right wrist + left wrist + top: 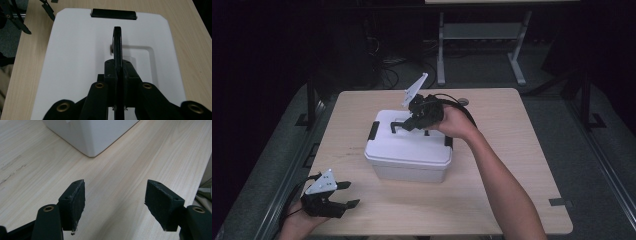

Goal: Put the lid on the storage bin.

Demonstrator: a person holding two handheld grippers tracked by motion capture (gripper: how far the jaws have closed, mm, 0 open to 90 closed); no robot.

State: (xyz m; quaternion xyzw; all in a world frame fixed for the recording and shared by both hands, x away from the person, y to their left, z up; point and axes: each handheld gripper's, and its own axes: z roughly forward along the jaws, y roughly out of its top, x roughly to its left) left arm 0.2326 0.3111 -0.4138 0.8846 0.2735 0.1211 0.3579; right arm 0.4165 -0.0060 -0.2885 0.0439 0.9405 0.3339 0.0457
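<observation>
Down at the near left corner of the worktop (492, 200), the left tongs (351, 194) hover low over pale, straight-grained wood, jaws spread wide with nothing between them; in the left gripper view their flat black pads (76, 202) look rough and a little frayed at the edges, and the grain runs in long diagonal streaks beneath them. A grey three-cornered plate rides on top of that gripper, and a black cable trails off behind the hand. Over to the middle of the worktop sits the white box (407, 160), a smooth matte plastic case with rounded corners, a broad flat lid and a slightly tapered body. One black latch (373, 130) clips its left end, and the right gripper view shows the same latch (113, 13) as a long dark bar at the far edge of the lid. Now to the lid's centre: the right tongs (404, 125) are clamped tight on the black handle (117, 42), a thin, flat bail standing upright on edge out of a shallow rectangular recess moulded into the lid. The pads squeeze it from both sides, with brass-coloured rivets glinting on the jaw arms. The right forearm reaches in across the worktop from the near right side.
</observation>
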